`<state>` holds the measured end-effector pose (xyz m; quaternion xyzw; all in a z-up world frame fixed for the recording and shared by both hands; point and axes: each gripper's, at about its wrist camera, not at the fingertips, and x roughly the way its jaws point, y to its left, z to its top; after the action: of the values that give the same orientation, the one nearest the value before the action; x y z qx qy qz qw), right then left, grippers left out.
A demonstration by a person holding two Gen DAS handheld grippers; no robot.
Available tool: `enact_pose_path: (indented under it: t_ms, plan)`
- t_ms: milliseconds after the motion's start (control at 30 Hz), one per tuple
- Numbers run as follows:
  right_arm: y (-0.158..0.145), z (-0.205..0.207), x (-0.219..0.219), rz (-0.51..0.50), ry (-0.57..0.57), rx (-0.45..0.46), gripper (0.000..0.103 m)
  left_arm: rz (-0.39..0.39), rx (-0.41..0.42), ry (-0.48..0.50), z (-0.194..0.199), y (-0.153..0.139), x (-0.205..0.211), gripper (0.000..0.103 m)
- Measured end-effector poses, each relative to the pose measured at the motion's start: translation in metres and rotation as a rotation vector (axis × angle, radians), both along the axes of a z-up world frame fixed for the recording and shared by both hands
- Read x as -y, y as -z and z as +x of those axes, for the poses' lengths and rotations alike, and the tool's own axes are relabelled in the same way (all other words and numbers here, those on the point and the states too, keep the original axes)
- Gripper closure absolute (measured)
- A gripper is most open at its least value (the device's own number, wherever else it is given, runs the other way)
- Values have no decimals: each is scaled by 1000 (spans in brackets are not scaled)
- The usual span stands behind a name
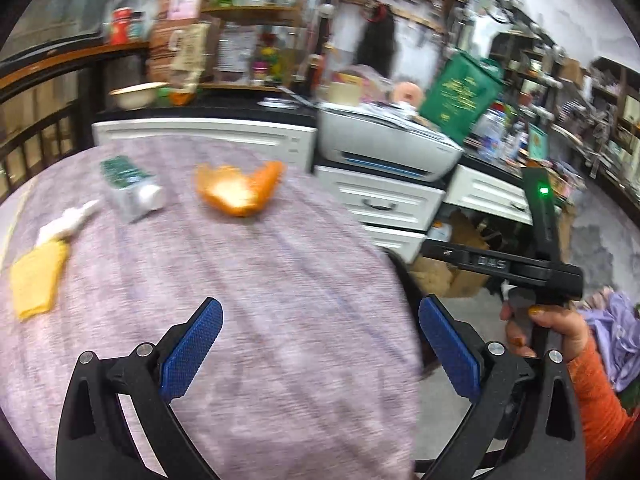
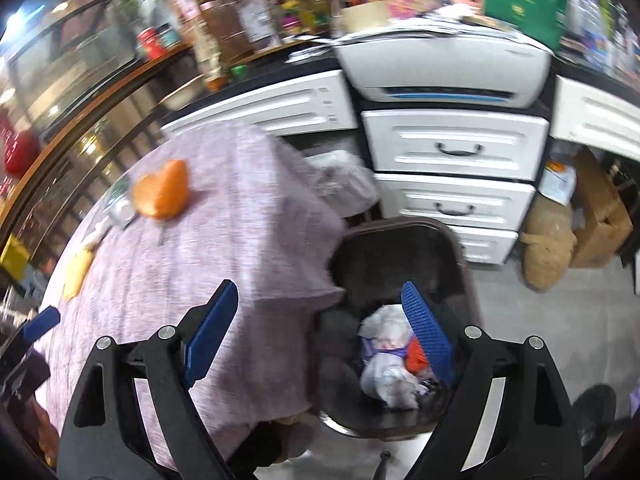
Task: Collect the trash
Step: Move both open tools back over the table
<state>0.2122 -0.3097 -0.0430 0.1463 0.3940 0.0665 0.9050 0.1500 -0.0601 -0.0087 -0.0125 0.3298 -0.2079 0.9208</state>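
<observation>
Both claws, left (image 1: 320, 348) and right (image 2: 320, 324), gape apart, holding nothing. Crumpled wrappers (image 2: 390, 354) already lie in the dark bin (image 2: 400, 240) right of the tabletop (image 1: 248, 264). Still uncollected at its far left: orange peel (image 1: 240, 190), a carton (image 1: 132, 188), probably a tissue (image 1: 66, 222) and a yellow scrap (image 1: 36, 282).

Black tongs (image 1: 320, 344), blue textured pads (image 1: 192, 354), orange sleeve (image 1: 600, 408).

Trash on the table, more in the bin

An orange peel (image 1: 240, 190) lies curled open at the table's 12 o'clock; a crushed green-and-silver carton (image 1: 130, 188) at 10, white crumpled tissue (image 1: 66, 224) and yellow wrapper (image 1: 36, 280) at 9. Bin (image 2: 400, 240) holds crumpled waste (image 2: 390, 364).
</observation>
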Motion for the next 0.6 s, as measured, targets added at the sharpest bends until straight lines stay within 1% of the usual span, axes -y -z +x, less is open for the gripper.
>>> enact_pose_path:
  t_ms: [167,267,367,533,567,600]
  plan:
    - [-8,16,-44,-8,-111,5,20,26,-2,-117,3,2,-47,6]
    - [-14,23,-72,-31,-179,16,20,52,-15,-189,5,5,-74,6]
    - [-17,34,-100,-55,-245,6,20,73,-32,-264,10,8,-101,6]
    - [-23,52,-138,-73,-329,-6,20,62,-64,-362,15,12,-141,6]
    - [-25,57,-145,-74,-347,-8,18,56,-69,-375,15,12,-148,6]
    - [-25,62,-151,-76,-360,-13,13,53,-71,-387,16,12,-154,6]
